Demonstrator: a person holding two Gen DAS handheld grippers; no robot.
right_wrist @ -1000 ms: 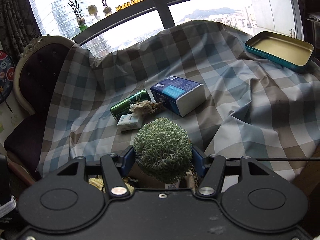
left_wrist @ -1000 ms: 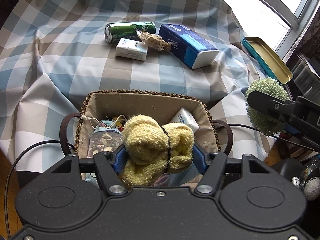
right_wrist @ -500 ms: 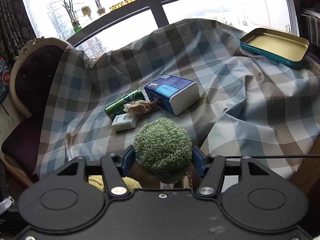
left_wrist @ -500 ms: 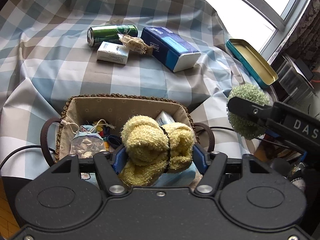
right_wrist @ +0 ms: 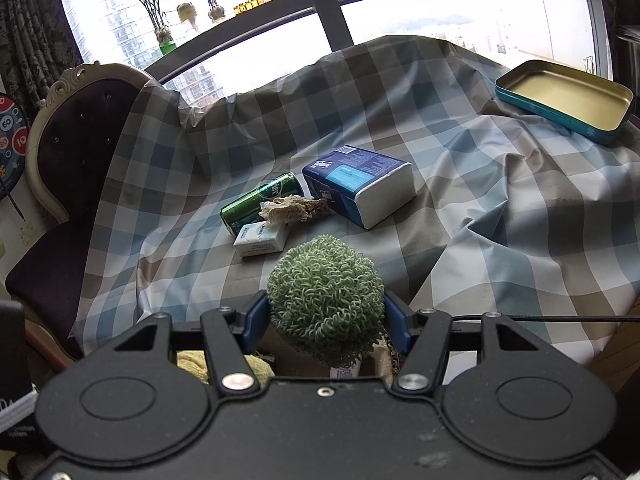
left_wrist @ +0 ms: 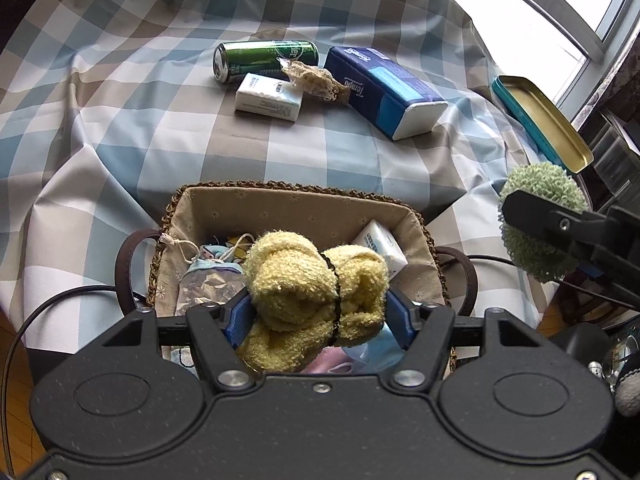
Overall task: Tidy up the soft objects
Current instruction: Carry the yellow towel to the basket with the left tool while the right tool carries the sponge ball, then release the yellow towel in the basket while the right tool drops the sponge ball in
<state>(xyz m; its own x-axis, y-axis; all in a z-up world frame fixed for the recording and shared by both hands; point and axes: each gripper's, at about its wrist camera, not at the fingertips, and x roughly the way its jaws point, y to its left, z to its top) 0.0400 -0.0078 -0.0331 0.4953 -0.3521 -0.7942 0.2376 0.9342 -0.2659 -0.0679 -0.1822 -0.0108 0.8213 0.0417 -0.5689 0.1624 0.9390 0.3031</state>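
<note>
Your left gripper [left_wrist: 318, 316] has its jaws clenched on the yellow towel bundle [left_wrist: 312, 284], which hangs over the near end of the lined basket [left_wrist: 296, 204] at the near edge of the desk. Your right gripper [right_wrist: 326, 322] grips the green fluffy ball [right_wrist: 325, 298], held off the basket's right side and past the desk's near edge.

The basket is already crowded: a drawstring pouch [left_wrist: 208, 284] lies on its left and a small tissue pack [left_wrist: 380, 246] leans in the far right corner. If you let the bundle go where it hangs, it could land high on those things and roll over the near rim onto the floor. Bring it lower and toward the middle first.

The bundle is held together by one dark band; a squeeze off to one side could let a half slip loose.

The ball hangs over no desk at all, so any slackening of the right jaws there likely drops it to the floor. Both grippers are near each other at the basket; going in together risks a knock. A cable runs by each handle and could snag and drag the basket off the edge.
</note>
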